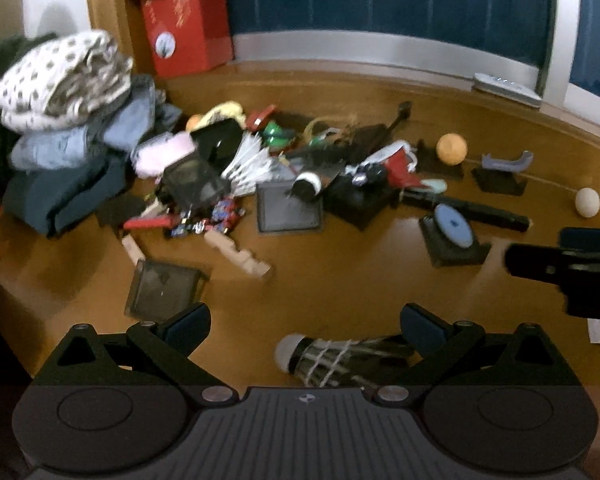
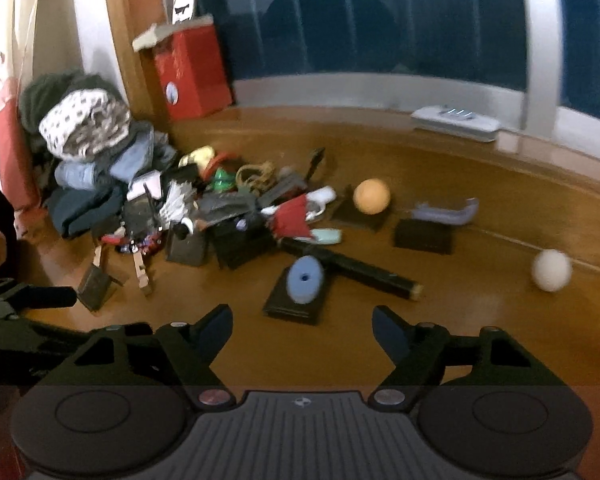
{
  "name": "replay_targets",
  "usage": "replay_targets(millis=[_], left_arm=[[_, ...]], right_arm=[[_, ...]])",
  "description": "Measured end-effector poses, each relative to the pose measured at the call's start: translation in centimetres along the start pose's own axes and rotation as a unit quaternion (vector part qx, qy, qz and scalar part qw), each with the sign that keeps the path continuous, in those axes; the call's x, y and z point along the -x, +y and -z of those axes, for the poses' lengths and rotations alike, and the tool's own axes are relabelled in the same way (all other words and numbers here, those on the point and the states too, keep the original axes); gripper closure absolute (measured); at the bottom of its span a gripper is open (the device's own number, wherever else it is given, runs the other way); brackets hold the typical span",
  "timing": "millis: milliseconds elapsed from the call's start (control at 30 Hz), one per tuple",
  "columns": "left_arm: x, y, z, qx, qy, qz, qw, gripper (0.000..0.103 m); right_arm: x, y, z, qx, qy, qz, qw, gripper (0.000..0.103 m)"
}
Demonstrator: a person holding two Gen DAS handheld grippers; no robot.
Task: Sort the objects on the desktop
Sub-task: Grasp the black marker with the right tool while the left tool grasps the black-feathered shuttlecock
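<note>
Clutter is spread across the brown table [image 1: 340,280], with a tangled heap [image 1: 260,168] of small items near the middle and a stack of folded clothes [image 1: 68,128] at its left end. A red box [image 1: 184,24] is stood against the back corner, and a white device [image 2: 456,122] is laid along the window ledge.

The left hand-held gripper [image 1: 305,328] is held wide open, nothing being clamped. A dark shuttlecock [image 1: 320,356] is seen lying on the table between its fingers, closer to the right finger; whether it is touched by that finger cannot be told. A smoky square tile [image 1: 162,290] is placed just ahead of the left finger, with a wooden block [image 1: 240,256] beyond it.

The right hand-held gripper [image 2: 302,330] is likewise spread open and empty, held above bare table. Ahead of it a blue disc [image 2: 306,280] is rested on a dark square base [image 2: 284,308], and a long black bar [image 2: 360,270] is laid just behind. An orange ball [image 2: 372,196] is set further back, a white ball [image 2: 552,270] well apart to the right, and a lilac curved piece [image 2: 448,212] between them, beside a black square [image 2: 422,236]. A white shuttlecock [image 1: 248,164] is lodged in the heap.
</note>
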State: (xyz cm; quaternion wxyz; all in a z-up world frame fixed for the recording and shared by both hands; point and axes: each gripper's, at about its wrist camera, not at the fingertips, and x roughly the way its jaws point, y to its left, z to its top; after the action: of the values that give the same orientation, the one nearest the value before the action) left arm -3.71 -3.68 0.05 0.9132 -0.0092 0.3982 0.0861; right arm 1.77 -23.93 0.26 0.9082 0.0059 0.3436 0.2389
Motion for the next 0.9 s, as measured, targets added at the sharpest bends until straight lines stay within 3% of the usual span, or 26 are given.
replay_targets(millis=[267, 433, 600, 667, 767, 900], left_arm=[[-1.1, 0.5, 1.1, 0.001, 0.028, 0.029, 0.9992, 0.010], [-1.5, 0.5, 1.6, 0.000, 0.039, 0.041, 0.9984, 0.013], [-1.8, 0.1, 1.8, -0.003, 0.046, 0.061, 0.9971, 0.036], [-1.9, 0.0, 1.9, -0.002, 0.047, 0.069, 0.9965, 0.039], [-2.2, 0.1, 1.7, 0.001, 0.044, 0.073, 0.9964, 0.042], [-2.5, 0.4, 1.4, -0.001, 0.039, 0.069, 0.9969, 0.055]], right_arm=[[-5.3, 1.9, -0.2, -0.003, 0.023, 0.024, 0.999, 0.027], [-6.0, 1.9, -0.9, 0.007, 0.005, 0.038, 0.999, 0.027], [-6.4, 0.2, -2.5, 0.060, -0.013, 0.040, 0.997, 0.027], [-6.5, -1.1, -3.3, 0.075, -0.014, 0.040, 0.996, 0.028], [-7.1, -3.6, -4.2, 0.093, 0.011, 0.024, 0.995, 0.028], [-8.1, -5.3, -4.5, 0.129, 0.036, 0.018, 0.991, 0.031]])
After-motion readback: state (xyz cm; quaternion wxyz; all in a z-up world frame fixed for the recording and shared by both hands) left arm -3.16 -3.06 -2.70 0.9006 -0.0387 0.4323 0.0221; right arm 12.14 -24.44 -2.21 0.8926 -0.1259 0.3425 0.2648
